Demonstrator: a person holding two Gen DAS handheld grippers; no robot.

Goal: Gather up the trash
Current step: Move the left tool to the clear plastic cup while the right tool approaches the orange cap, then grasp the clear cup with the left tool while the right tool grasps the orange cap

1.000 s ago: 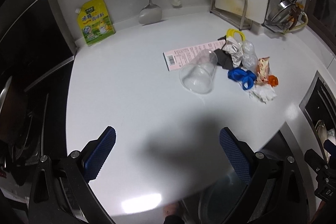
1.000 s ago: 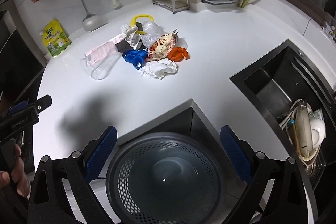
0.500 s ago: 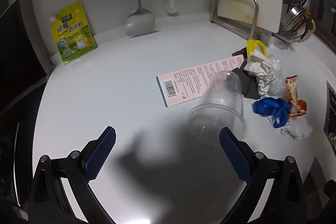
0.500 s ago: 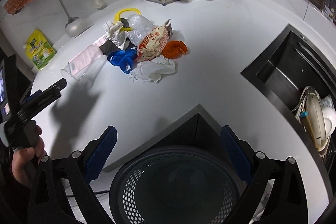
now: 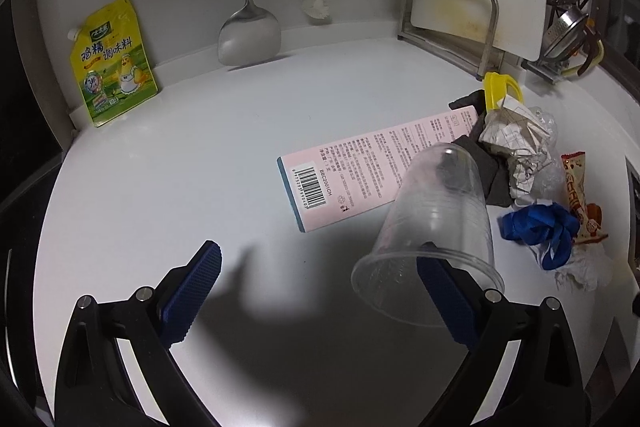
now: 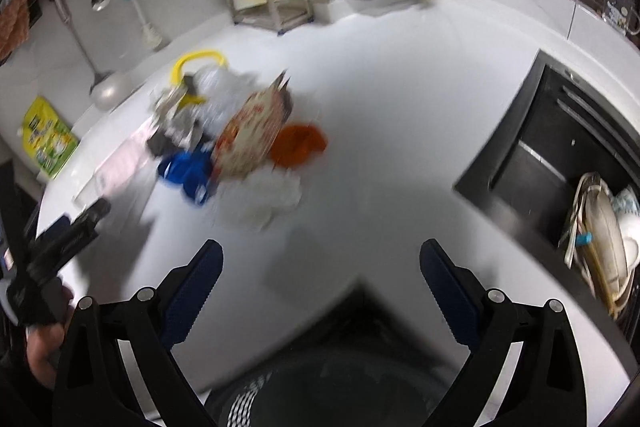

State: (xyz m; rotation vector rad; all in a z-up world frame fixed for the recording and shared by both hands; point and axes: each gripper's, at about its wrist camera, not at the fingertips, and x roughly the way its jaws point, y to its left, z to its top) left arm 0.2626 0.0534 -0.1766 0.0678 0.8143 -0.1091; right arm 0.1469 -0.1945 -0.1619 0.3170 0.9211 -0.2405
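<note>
Left wrist view: the left gripper (image 5: pixel 316 267) has its jaws spread wide and holds nothing. The clear cup (image 5: pixel 430 227) lies on its side on the white counter (image 5: pixel 180 167), mouth toward the camera, base pointing away to the right over the pink box (image 5: pixel 360 167). The right pad (image 5: pixel 438 281) shows through the cup wall at the rim; whether it is inside or just behind the mouth cannot be told. The cup thus sits off-centre, to the right of the gap between the jaws. Right wrist view, blurred: the right gripper (image 6: pixel 320 267) is likewise spread and empty, over the counter edge with the mesh bin (image 6: pixel 280 395) below. The trash pile (image 6: pixel 236 135) lies ahead and left, well apart. Judgement: the left gripper is nearer the cup; it needs to shift right to straddle it across its long axis.
</note>
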